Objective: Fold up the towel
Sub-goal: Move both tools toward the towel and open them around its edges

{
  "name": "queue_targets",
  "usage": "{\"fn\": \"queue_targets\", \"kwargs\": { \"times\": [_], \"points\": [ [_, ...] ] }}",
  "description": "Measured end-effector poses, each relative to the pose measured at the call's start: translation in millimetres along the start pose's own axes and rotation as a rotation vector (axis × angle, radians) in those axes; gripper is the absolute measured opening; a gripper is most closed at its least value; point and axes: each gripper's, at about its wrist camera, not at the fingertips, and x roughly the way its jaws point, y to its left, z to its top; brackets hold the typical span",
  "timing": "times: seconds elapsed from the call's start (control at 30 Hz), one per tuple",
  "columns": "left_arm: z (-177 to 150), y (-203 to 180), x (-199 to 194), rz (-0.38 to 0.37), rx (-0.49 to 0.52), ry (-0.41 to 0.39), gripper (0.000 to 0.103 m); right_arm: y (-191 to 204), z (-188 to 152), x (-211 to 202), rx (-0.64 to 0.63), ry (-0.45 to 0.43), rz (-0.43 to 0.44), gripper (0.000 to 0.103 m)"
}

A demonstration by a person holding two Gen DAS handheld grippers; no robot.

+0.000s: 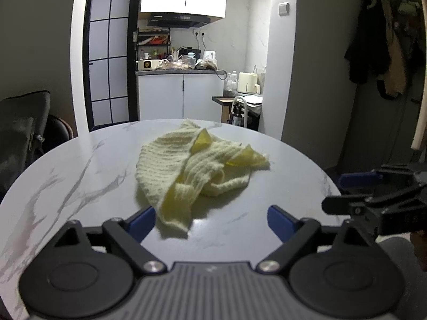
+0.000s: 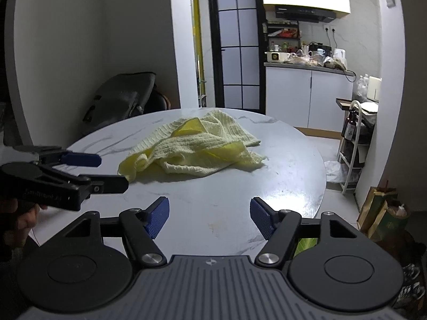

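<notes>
Centrally on round table [image 1: 80,176], crumpled towel [image 1: 197,168] seen. Left gripper [image 1: 210,221] held wide open, empty, just before towel; right gripper [image 2: 209,216] likewise. Green bags [image 2: 384,213] beside table shown only in right view.

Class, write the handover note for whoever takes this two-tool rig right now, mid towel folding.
Left tool: open, empty, low over the table's near edge, just short of the towel's nearest corner.
Right tool: open, empty, held over the near edge, farther back from the cloth.
Yellow towel: crumpled in a heap mid-way across the round marble table, untouched.
Done: nothing folded.
Left: pick up corners, spread flat, fold.
</notes>
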Motion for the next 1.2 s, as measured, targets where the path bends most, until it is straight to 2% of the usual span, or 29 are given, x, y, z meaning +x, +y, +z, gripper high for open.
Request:
{"fn": "queue_targets", "kwargs": {
  "times": [0.13, 0.27, 0.33, 0.5, 0.67, 0.7, 0.77, 0.83, 1.0, 1.2],
  "points": [
    [0, -3, 3, -0.019, 0.014, 0.018, 0.080, -6, 5, -1, -0.012, 0.008, -0.013, 0.071],
    [3, -3, 8, -0.001, 0.024, 0.031, 0.080, -9, 8, -2, -0.026, 0.000, -0.019, 0.069],
    [7, -2, 10, 0.009, 0.041, 0.046, 0.075, -11, 10, -2, -0.029, -0.001, -0.026, 0.067],
    [10, 4, 16, 0.012, 0.036, 0.048, 0.074, -14, 13, 2, -0.031, 0.010, -0.027, 0.059],
    [1, 13, 24, 0.008, -0.021, 0.041, 0.062, -15, 15, 9, -0.039, 0.016, -0.038, 0.058],
    [-1, 14, 25, 0.007, -0.036, 0.036, 0.057, -16, 15, 10, -0.039, 0.016, -0.043, 0.057],
    [-4, 16, 26, 0.005, -0.056, 0.032, 0.054, -17, 16, 14, -0.038, 0.018, -0.047, 0.056],
    [-5, 16, 29, 0.003, -0.062, 0.036, 0.046, -18, 16, 17, -0.037, 0.019, -0.048, 0.056],
    [-3, 17, 33, 0.020, -0.054, 0.036, 0.046, -20, 16, 24, -0.034, 0.023, -0.052, 0.056],
    [1, 19, 38, 0.079, -0.036, 0.043, 0.046, -24, 17, 34, -0.029, 0.028, -0.056, 0.056]
  ]
}}
